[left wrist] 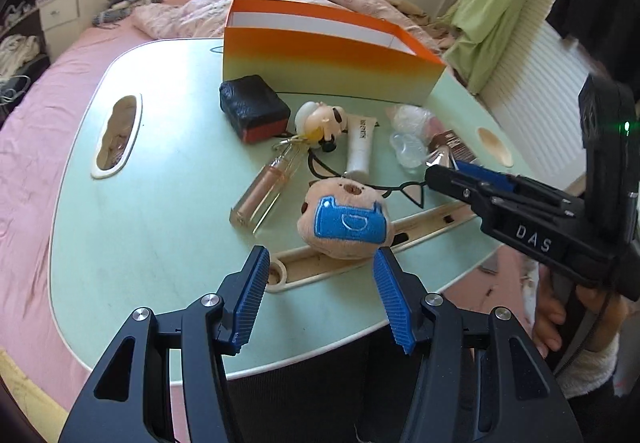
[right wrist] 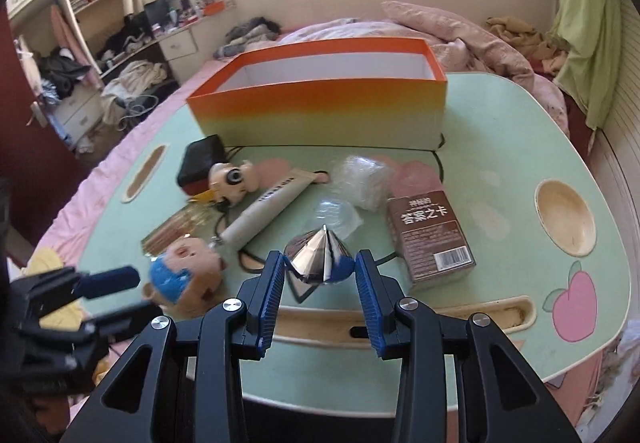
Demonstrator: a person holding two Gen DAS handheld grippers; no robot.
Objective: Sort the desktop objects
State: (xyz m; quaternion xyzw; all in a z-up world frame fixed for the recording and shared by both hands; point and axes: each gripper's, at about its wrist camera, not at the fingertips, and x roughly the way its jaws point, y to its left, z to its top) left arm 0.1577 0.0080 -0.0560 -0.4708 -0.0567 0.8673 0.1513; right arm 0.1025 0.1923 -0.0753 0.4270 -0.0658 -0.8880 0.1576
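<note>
Orange box (right wrist: 320,111), open-topped, upright on the table's far side. In front lie a black pouch (left wrist: 254,107), cartoon figurine (left wrist: 320,121), white tube (left wrist: 360,147), plush toy (left wrist: 346,221), brown card box (right wrist: 432,239) and silver cone (right wrist: 316,257).

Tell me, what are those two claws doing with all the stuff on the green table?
A person holds a claw in each hand to tidy the table. The left claw is open, right in front of a plush toy with a blue patch. The right claw is open around a shiny silver cone, which sits between its fingers; whether they touch it is unclear. The orange box behind looks empty from here, so nothing seems sorted yet.
</note>
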